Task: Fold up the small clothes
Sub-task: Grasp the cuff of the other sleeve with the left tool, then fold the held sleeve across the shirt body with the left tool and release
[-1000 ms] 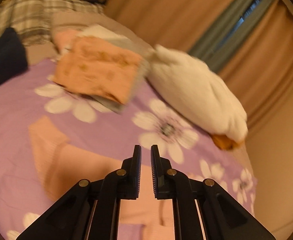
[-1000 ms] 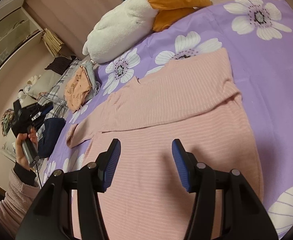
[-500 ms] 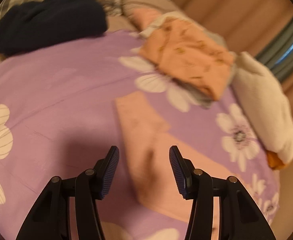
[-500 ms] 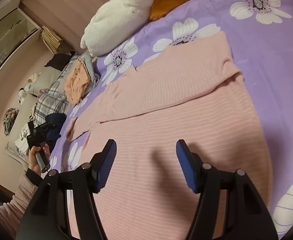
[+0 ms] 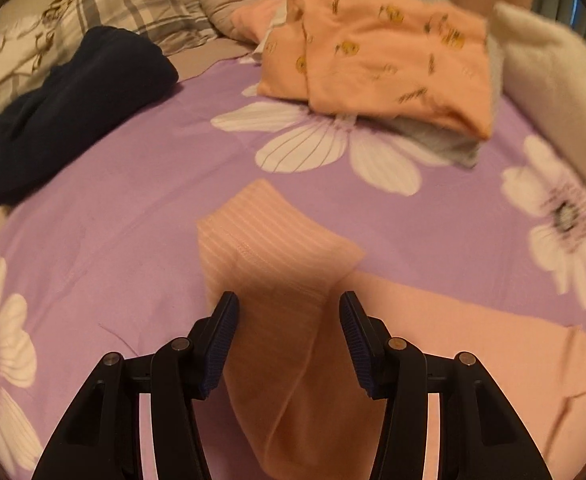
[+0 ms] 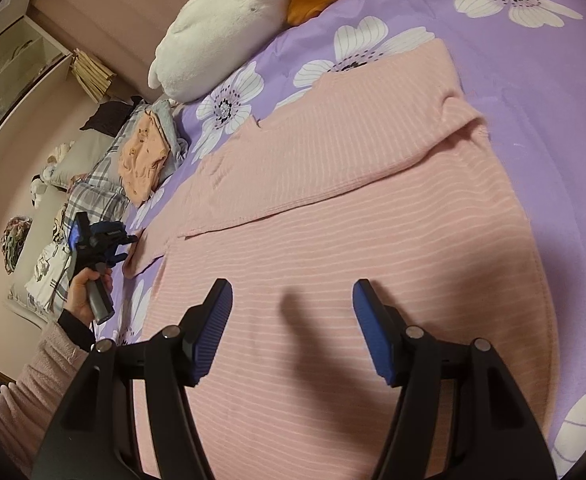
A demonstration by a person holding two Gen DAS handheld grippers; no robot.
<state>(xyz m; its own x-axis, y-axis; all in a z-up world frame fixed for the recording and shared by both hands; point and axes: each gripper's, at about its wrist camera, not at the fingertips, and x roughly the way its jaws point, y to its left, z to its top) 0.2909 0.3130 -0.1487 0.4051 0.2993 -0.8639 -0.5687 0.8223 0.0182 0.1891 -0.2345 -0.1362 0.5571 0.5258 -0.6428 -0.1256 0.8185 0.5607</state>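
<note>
A pink striped sweater (image 6: 333,220) lies flat on the purple flowered bedspread (image 6: 553,92), one sleeve folded across its body. Its other sleeve (image 5: 277,280) stretches out to the left, cuff end on the bedspread. My left gripper (image 5: 289,316) is open, its jaws either side of that sleeve just behind the cuff; in the right wrist view it (image 6: 127,246) sits at the cuff. My right gripper (image 6: 291,304) is open and empty above the sweater's lower body.
A stack of folded clothes topped by an orange printed garment (image 5: 381,56) lies ahead of the left gripper. A dark navy garment (image 5: 65,108) lies at the left. A white plush toy (image 6: 229,28) and plaid bedding (image 5: 145,4) lie near the head of the bed.
My left gripper opened, swung left and came down over the sleeve cuff. My right gripper stayed open and shifted slightly over the sweater body.
</note>
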